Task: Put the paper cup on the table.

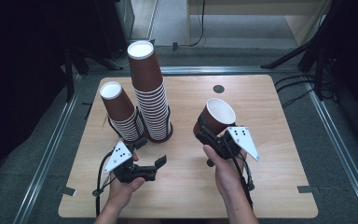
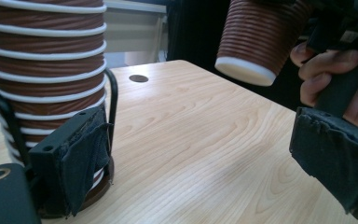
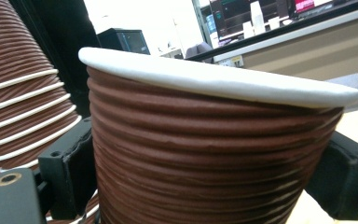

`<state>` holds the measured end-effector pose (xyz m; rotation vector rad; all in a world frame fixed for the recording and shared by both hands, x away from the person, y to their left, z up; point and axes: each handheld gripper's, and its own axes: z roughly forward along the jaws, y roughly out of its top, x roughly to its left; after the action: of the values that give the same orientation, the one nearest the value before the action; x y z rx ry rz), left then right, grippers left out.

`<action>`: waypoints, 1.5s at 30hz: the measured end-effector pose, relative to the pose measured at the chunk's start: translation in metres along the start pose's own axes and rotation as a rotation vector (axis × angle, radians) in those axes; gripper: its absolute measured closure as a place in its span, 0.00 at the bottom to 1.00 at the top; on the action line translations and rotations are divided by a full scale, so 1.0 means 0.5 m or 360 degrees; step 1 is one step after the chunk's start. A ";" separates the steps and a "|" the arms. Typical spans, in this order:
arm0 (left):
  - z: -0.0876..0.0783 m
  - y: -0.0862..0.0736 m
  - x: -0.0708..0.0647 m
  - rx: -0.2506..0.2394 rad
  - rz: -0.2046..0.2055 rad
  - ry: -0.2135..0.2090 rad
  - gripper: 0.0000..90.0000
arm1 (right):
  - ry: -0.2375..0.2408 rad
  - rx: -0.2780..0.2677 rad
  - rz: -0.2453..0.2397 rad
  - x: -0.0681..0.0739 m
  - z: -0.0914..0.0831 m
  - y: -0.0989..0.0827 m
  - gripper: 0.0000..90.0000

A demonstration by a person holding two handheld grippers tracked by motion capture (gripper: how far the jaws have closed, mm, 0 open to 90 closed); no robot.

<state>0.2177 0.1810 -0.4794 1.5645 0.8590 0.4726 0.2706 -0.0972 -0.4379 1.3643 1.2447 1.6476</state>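
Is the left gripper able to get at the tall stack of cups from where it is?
Probably yes: the left gripper is open right beside the tall stack, with nothing between them.

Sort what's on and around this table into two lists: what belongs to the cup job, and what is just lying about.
In the job:
- single cup, held in the right gripper
- tall stack of cups
- short stack of cups
- left gripper, jaws open beside the tall stack

Just lying about:
- dark round disc on the table
- cables on the floor
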 end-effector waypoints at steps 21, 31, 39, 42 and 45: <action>-0.026 -0.053 0.032 -0.0007 -0.0002 0.0224 0.05 | -0.0119 -0.0054 -0.0190 -0.076 0.036 0.035 0.11; -0.088 -0.078 0.075 -0.0010 -0.0062 0.0398 0.05 | -0.0171 -0.0067 -0.0246 -0.111 0.057 0.044 0.11; -0.136 -0.107 0.105 0.0032 -0.0078 0.0573 0.05 | -0.0238 -0.0059 -0.0310 -0.142 0.072 0.036 0.11; -0.156 -0.113 0.112 0.0036 -0.0106 0.0612 0.05 | -0.0235 -0.0071 -0.0376 -0.150 0.079 0.029 0.11; -0.175 -0.117 0.117 0.0031 -0.0124 0.0653 0.05 | -0.0238 -0.0065 -0.0378 -0.159 0.087 0.023 0.11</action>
<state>0.1770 0.2828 -0.5295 1.4677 1.2344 0.7458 0.3329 -0.1620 -0.4542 1.2385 1.2267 1.3758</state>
